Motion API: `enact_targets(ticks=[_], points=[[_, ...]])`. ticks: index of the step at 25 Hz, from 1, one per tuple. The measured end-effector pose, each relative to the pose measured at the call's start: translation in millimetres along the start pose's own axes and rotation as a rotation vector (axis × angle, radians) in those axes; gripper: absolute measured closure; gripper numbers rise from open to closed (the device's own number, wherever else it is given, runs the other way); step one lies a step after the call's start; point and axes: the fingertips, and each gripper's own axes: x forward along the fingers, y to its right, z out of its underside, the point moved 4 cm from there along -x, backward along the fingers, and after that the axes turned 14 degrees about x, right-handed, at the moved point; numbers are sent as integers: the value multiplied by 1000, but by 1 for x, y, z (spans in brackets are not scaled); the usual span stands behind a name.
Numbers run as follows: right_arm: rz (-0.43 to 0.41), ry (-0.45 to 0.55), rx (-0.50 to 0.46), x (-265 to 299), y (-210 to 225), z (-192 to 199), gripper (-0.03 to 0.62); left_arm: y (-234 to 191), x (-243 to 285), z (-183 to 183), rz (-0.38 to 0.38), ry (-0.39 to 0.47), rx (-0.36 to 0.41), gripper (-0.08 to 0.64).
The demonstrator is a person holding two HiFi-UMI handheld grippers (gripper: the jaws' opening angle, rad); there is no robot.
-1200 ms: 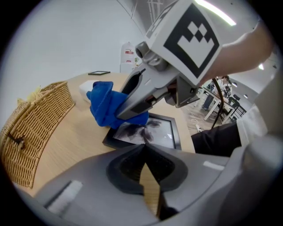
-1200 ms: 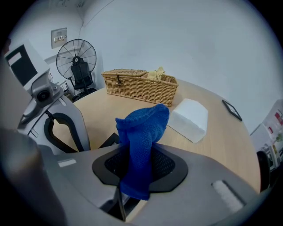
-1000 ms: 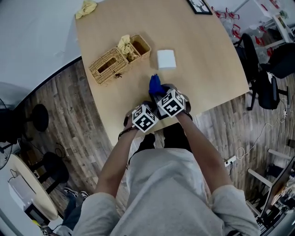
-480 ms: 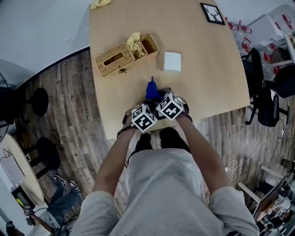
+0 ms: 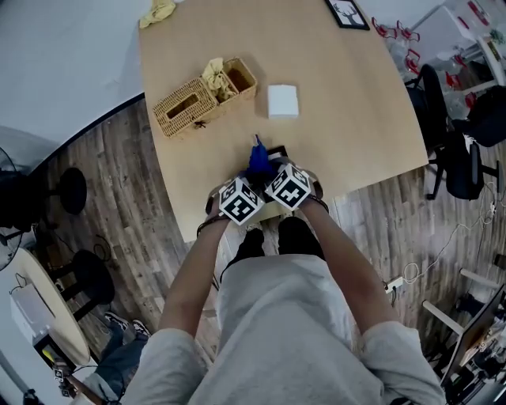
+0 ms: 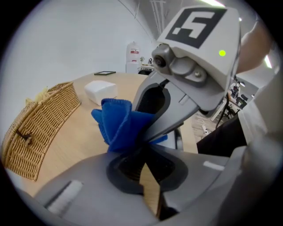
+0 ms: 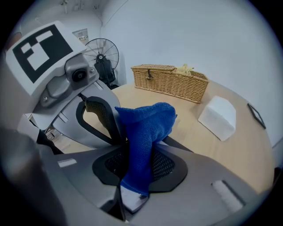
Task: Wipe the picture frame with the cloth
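The blue cloth (image 5: 258, 160) sticks up over the table's near edge, between my two grippers. In the right gripper view the blue cloth (image 7: 143, 137) runs down between the right jaws, which are shut on it. My left gripper (image 5: 241, 198) meets my right gripper (image 5: 288, 186) at the cloth. In the left gripper view the blue cloth (image 6: 119, 123) rises straight from the closed left jaw tips, so they seem to pinch it too. The black picture frame (image 5: 345, 13) lies flat at the table's far right corner, well away from both grippers.
A wicker basket (image 5: 202, 99) with a yellow rag in it sits on the table's left half. A white box (image 5: 283, 100) lies beside it. Another yellow rag (image 5: 158, 12) is at the far left corner. Office chairs (image 5: 462, 150) stand right of the table (image 5: 356, 119).
Both grippers stay pressed together at the table's near edge with the cloth between them. The head view has shifted a little; nothing on the table has moved.
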Motion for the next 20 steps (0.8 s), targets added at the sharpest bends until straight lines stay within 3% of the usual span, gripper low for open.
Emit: enact_targets(ticks=[20], points=[[94,45,130,-14,-13,29,485,3,-1,1,29,30,53,508]])
